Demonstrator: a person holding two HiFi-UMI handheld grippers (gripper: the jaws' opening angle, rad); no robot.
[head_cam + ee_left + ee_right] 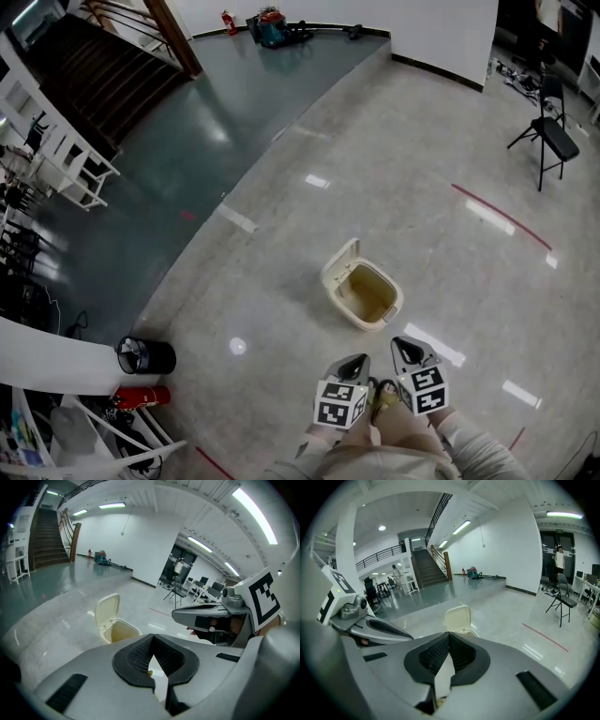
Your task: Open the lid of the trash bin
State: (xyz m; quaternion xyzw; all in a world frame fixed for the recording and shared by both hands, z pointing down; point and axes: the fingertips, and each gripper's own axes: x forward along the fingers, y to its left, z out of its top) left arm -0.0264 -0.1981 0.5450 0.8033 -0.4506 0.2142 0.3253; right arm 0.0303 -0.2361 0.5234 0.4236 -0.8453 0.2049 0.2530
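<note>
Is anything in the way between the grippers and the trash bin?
No, nothing visible. Only bare floor lies between the left gripper, the right gripper and the trash bin, whose lid stands open.

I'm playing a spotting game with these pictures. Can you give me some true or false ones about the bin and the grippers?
1. The trash bin has its lid standing open. True.
2. The left gripper is clamped on the lid. False: it is held apart from the bin, its jaws together on nothing.
3. A folding chair stands on the floor, far off to the right. True.
4. The bin is stuffed to the top with rubbish. False: its inside looks empty, with the bare bottom showing.
5. The right gripper has its jaws together. True.
</note>
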